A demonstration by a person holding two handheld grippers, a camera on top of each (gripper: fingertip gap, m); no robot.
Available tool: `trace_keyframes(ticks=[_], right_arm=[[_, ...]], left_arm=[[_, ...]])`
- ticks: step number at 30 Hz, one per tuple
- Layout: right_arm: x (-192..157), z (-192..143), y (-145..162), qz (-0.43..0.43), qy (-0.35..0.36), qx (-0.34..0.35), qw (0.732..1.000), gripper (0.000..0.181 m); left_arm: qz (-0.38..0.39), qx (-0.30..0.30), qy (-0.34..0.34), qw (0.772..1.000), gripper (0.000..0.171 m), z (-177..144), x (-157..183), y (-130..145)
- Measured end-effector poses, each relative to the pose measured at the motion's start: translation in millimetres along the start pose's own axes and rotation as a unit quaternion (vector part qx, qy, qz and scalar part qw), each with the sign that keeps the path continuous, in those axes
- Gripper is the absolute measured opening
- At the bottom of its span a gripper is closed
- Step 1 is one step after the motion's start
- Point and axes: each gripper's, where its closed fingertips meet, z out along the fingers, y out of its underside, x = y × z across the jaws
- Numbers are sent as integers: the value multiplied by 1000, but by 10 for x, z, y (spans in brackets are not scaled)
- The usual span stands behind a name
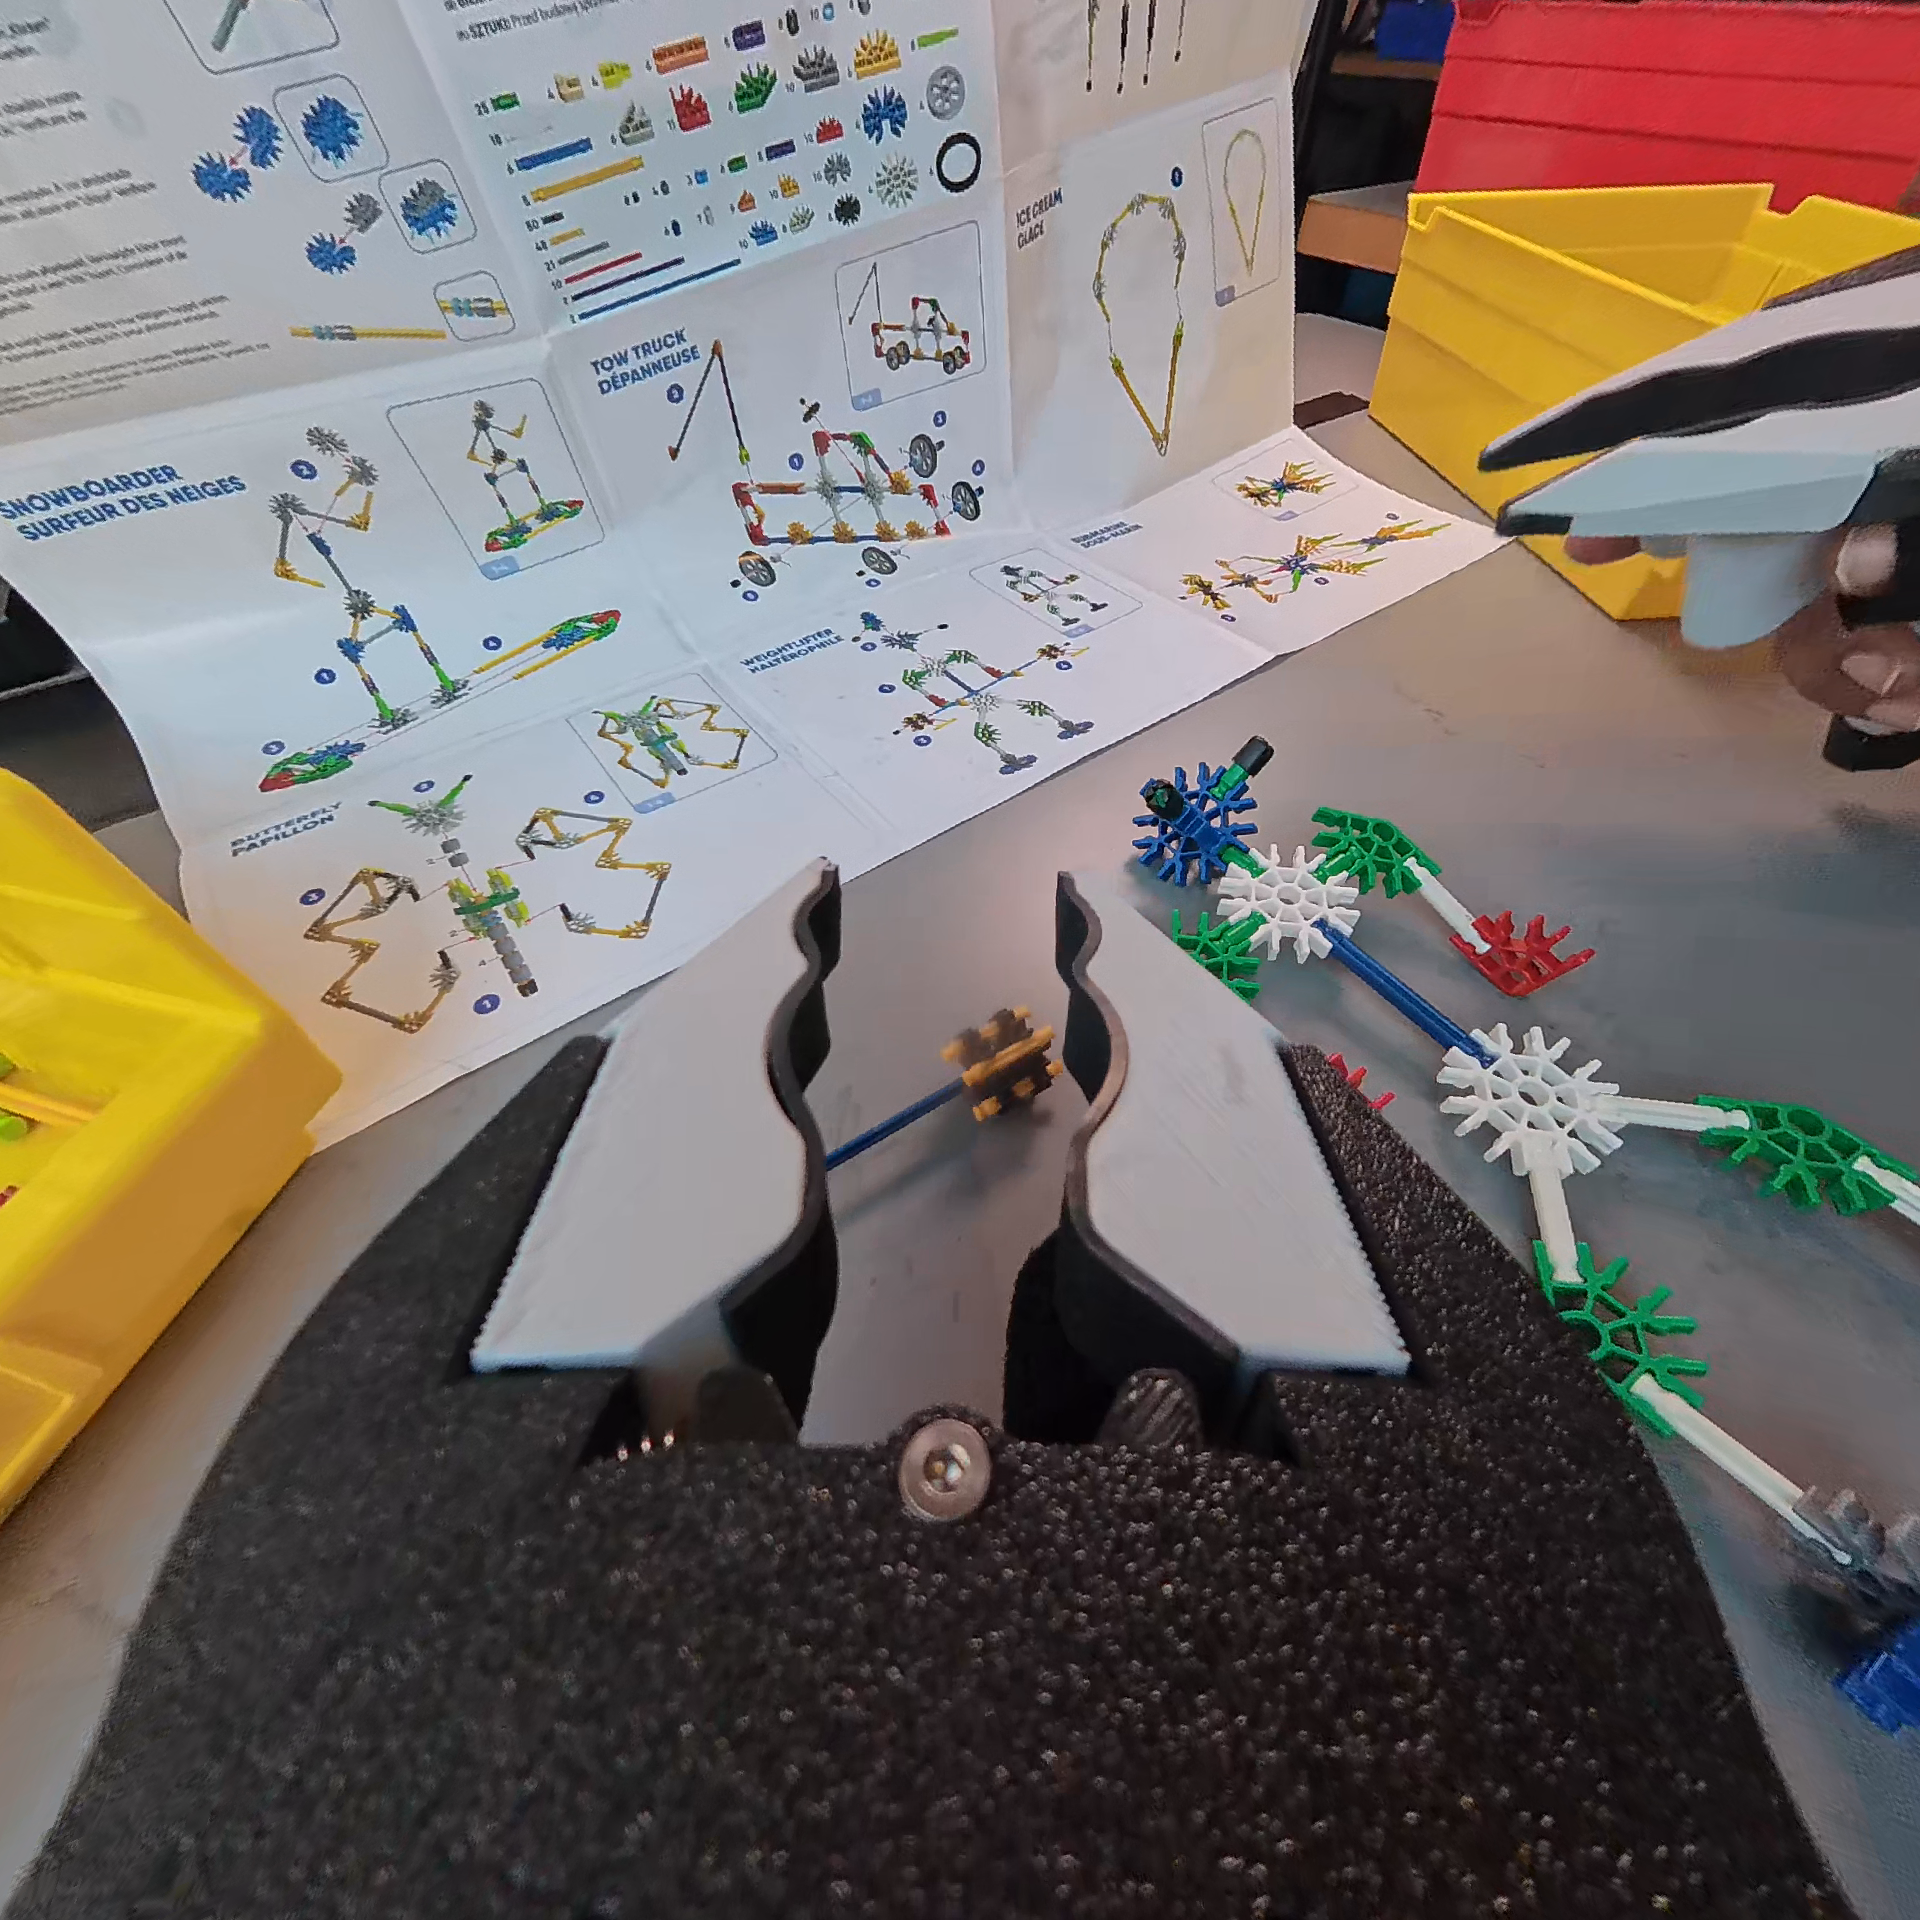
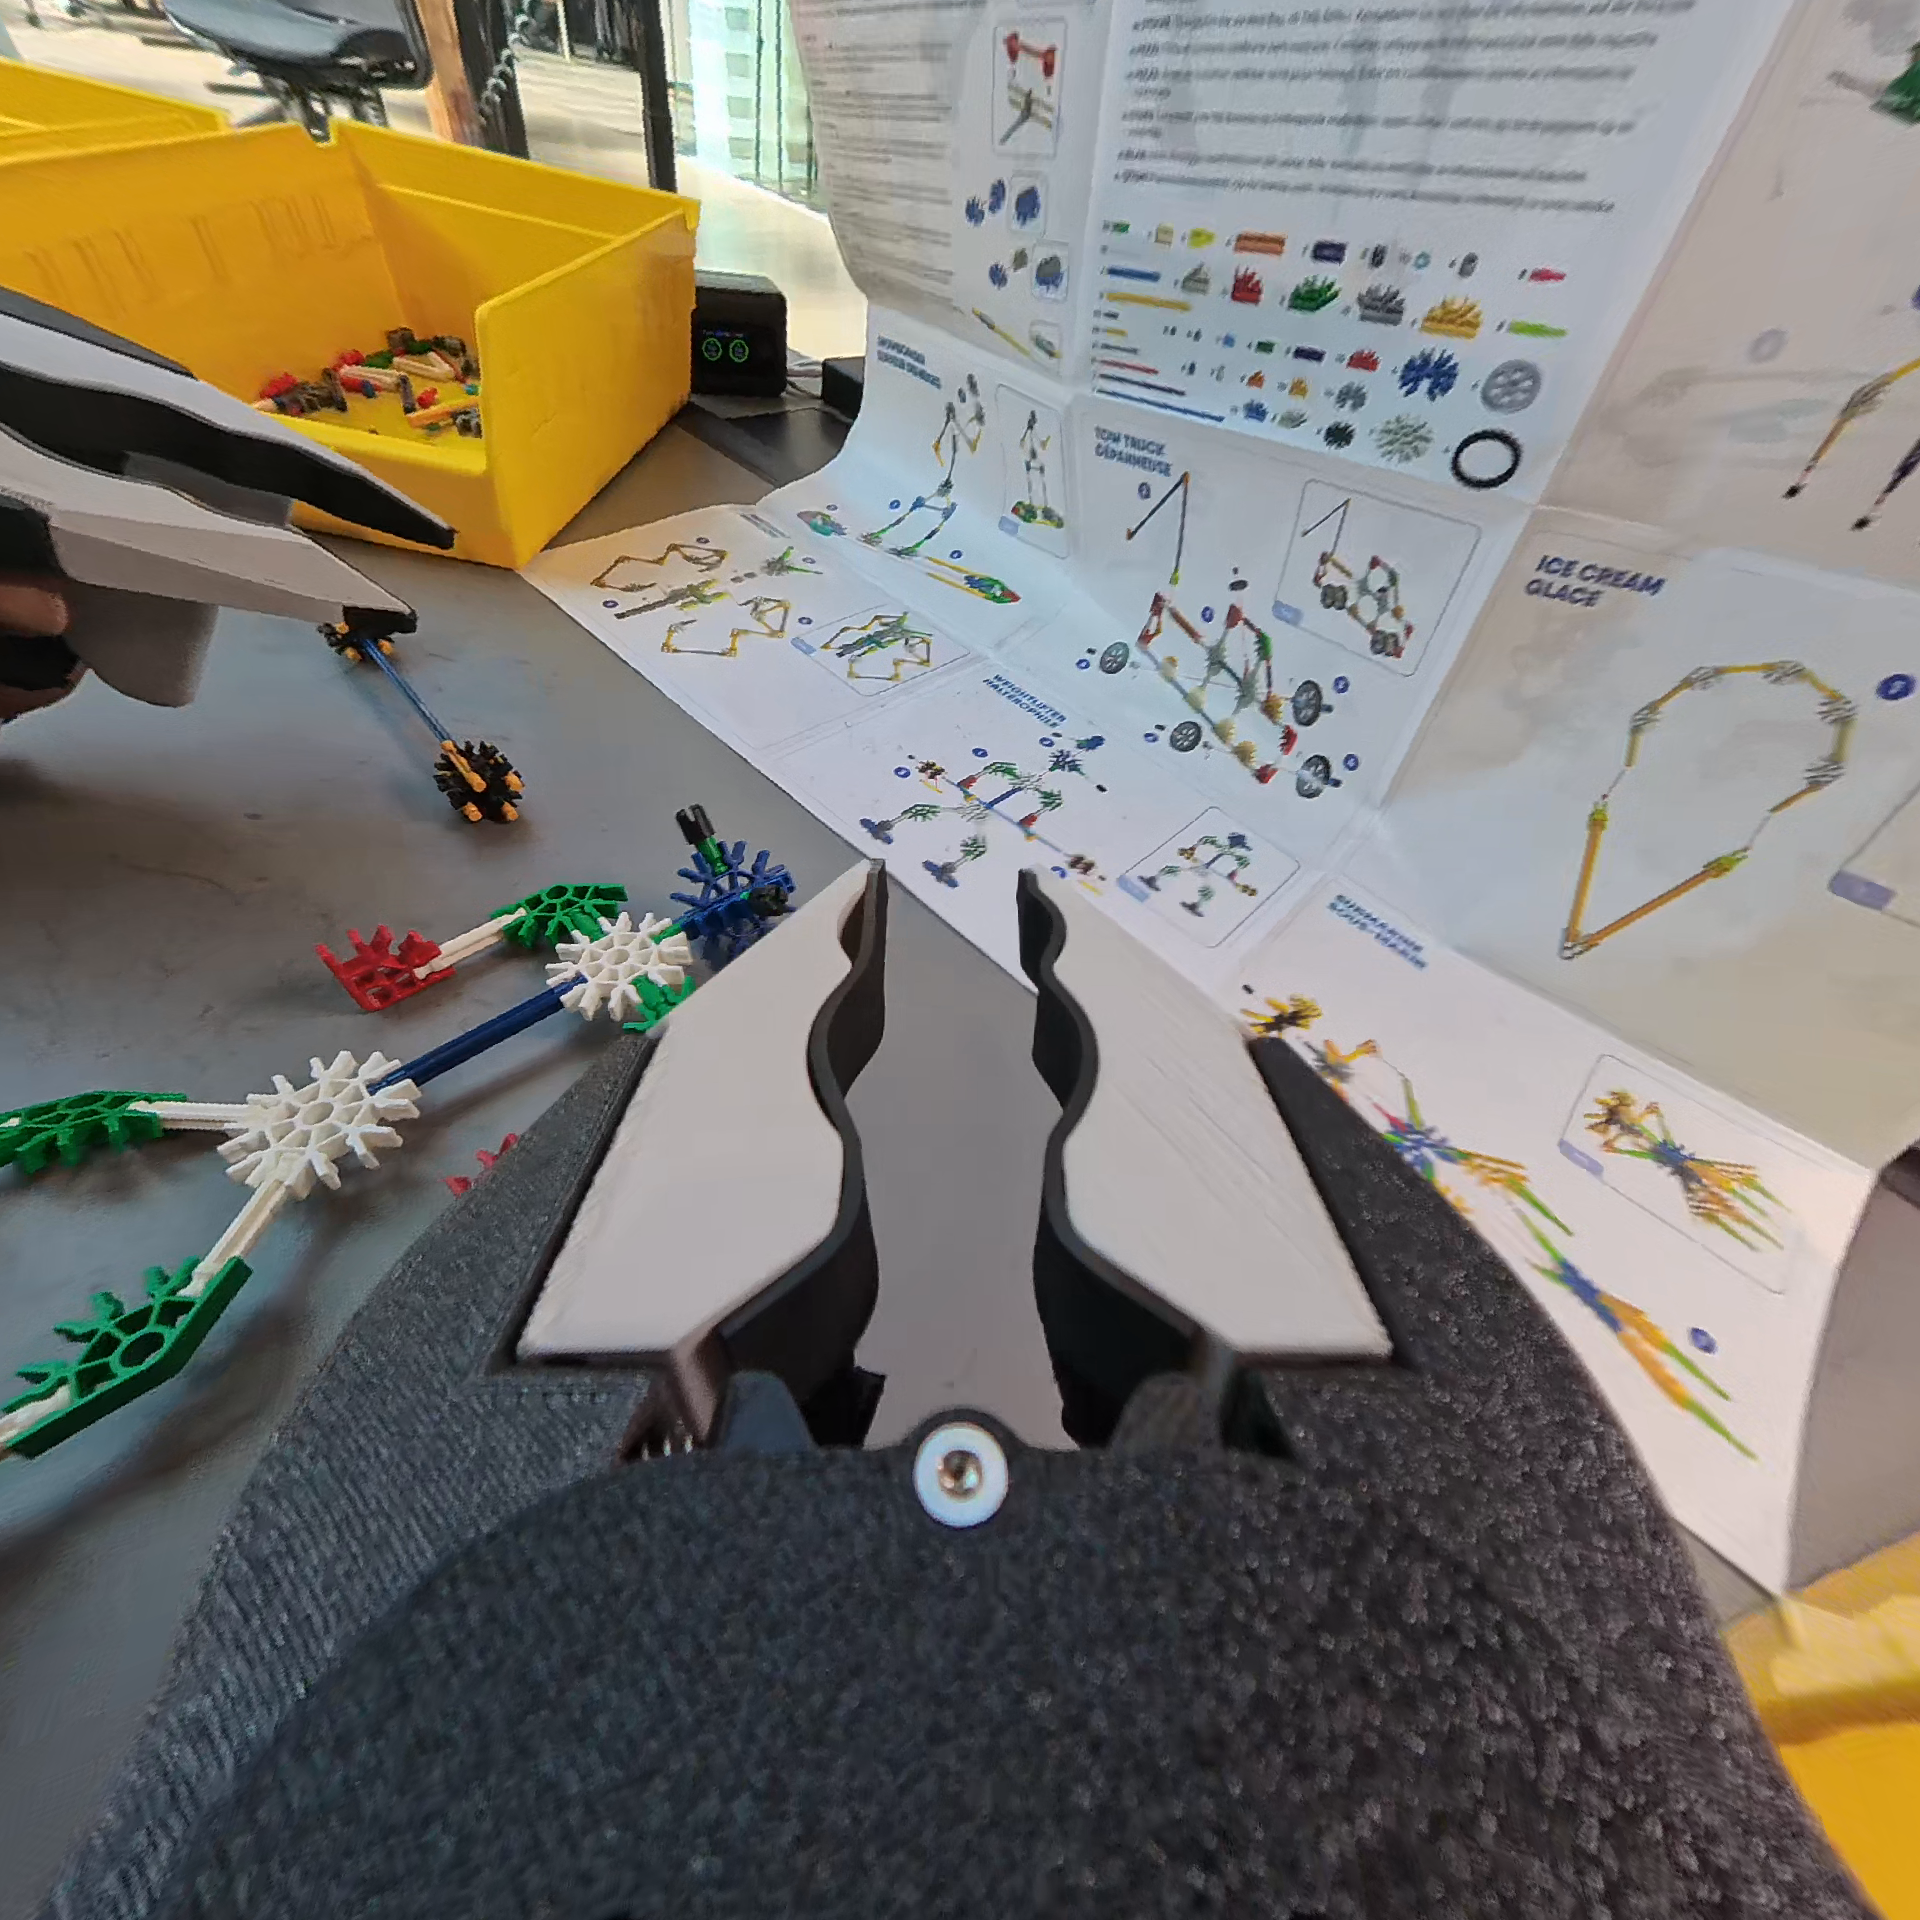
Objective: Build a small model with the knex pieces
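Observation:
My left gripper (image 1: 948, 883) is open and low over the grey table (image 1: 1403, 686). A short blue rod with a yellow-and-black connector (image 1: 1003, 1060) lies between its fingers; the rod's other end is hidden behind the left finger. In the right wrist view this rod (image 2: 416, 701) has a connector at each end, one right under the left gripper's tip. My right gripper (image 2: 951, 878) is open, empty, held above the table edge of the instruction sheet (image 2: 1247, 644). A flat model of white, green, blue and red pieces (image 1: 1288, 904) (image 2: 618, 961) lies between the two grippers.
The folded instruction sheet (image 1: 623, 623) stands curved up at the back. A yellow bin (image 1: 104, 1039) sits at the left; in the right wrist view it (image 2: 582, 364) holds loose pieces. More yellow bins (image 1: 1558, 291) and a red one (image 1: 1662, 104) stand at the right. A small black device (image 2: 738, 332) sits behind.

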Motion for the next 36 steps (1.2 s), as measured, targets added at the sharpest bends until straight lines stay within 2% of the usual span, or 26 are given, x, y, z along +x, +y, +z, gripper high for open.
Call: trace_keyframes(ticks=[4,7,9,11,14,17,20,23,27,29,31,36], right_arm=[[494,-406,-390,-64,71,33,995,24],[1149,-1007,-621,-95,142,28,985,23],[1615,-1487,-735,-77,201,40,976,20],[2009,-1839,-720,-57,242,27,968,16],[2423,-1965,-426,-51,236,-67,968,17],[2726,-1893,-7,-59,199,-179,962,16],[2923,-1771,431,-70,136,-291,944,13],[2991,-1644,866,-102,55,-406,907,12],[2892,-1635,1438,-143,-51,-554,818,12],[2863,-1640,1590,-147,-76,-593,788,12],[2815,-1659,1680,-135,-98,-617,769,12],[2717,-1727,1833,-127,-127,-645,743,12]], left_arm=[[-9,-4,-4,1000,41,23,-25,32],[-25,-8,0,1000,41,26,15,45],[-29,-3,-1,1000,40,8,37,17],[-21,-3,-12,1000,39,-3,14,13],[-23,-10,-23,999,38,5,-42,45],[-34,-17,-24,999,37,25,-68,90],[-29,-22,-30,999,36,30,-82,109],[-19,-28,-37,999,36,38,-90,128],[-5,-34,-42,999,35,46,-91,148],[-1,-34,-45,998,34,36,-96,153],[0,-34,-46,998,33,28,-107,158],[-3,-35,-43,998,32,35,-124,160]])
